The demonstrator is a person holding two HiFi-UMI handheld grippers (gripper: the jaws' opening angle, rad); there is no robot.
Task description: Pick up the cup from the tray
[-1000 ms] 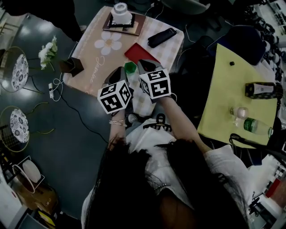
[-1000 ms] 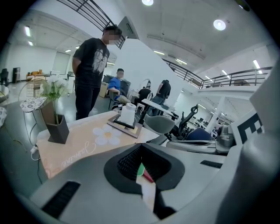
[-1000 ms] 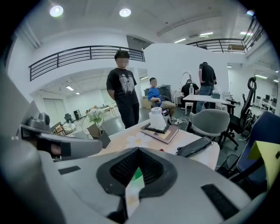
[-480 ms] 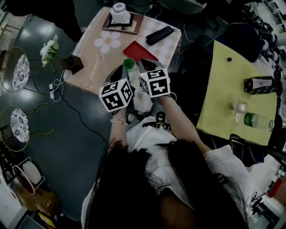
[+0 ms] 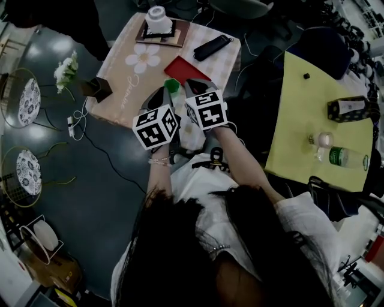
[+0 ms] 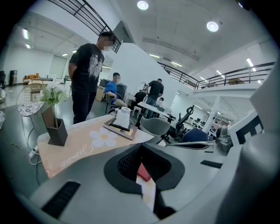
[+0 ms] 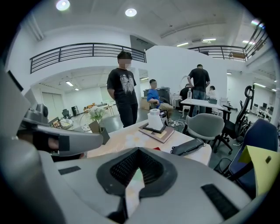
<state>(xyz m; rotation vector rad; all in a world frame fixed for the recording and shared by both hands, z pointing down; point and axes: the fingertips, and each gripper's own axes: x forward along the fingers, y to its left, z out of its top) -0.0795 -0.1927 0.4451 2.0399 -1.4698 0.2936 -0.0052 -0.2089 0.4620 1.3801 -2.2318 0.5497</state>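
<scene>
A white cup (image 5: 158, 12) stands on a brown tray (image 5: 179, 37) at the far end of the pink cloth-covered table (image 5: 123, 84). The left gripper view shows the cup (image 6: 123, 117) on its tray (image 6: 127, 133) well ahead. It is equally distant in the right gripper view, cup (image 7: 154, 119) on tray (image 7: 164, 135). My left gripper (image 5: 159, 99) and right gripper (image 5: 193, 90) hover side by side over the table's near part. Both are shut and hold nothing, as their own views show for the left gripper (image 6: 141, 151) and the right gripper (image 7: 139, 151).
A green thing (image 5: 173, 87) sits between the gripper tips, with a flat red thing (image 5: 185, 68) and a black case (image 5: 216, 47) beyond. A dark vase (image 5: 97, 89) of white flowers is at the table's left edge. A yellow table (image 5: 300, 126) with bottles stands right. A person (image 7: 124, 89) stands behind.
Almost nothing: the table has drifted slightly up and left in the head view. Both grippers stay side by side, shut, over the near part of the table.
</scene>
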